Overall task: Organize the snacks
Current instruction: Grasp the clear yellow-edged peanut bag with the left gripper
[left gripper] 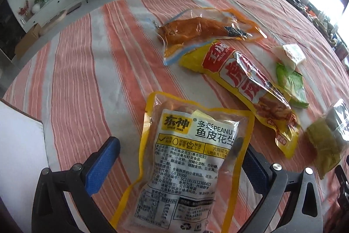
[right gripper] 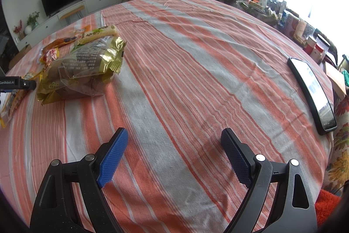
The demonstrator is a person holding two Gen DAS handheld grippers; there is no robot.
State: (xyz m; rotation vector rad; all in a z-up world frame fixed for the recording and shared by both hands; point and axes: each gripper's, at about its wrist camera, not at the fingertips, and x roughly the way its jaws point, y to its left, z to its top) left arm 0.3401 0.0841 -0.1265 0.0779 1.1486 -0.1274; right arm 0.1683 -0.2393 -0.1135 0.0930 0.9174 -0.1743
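Fingers (left gripper: 104,158) of the left gripper (left gripper: 174,158) spread wide around the peanut packet (left gripper: 187,158).
Right gripper (right gripper: 174,150) fingers gape, empty, above the striped tabletop (right gripper: 196,58).

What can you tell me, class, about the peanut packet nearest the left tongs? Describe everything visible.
The peanut packet is a glossy plastic pouch with a yellow border and a white printed panel bearing Chinese text and the word PEANUT. Through a clear strip near the top, brownish contents show. It looks sealed and lies between the open fingers of the left tongs, its top pointing away across the striped tablecloth. Whether the fingers touch it, or whether it is lifted, cannot be told.
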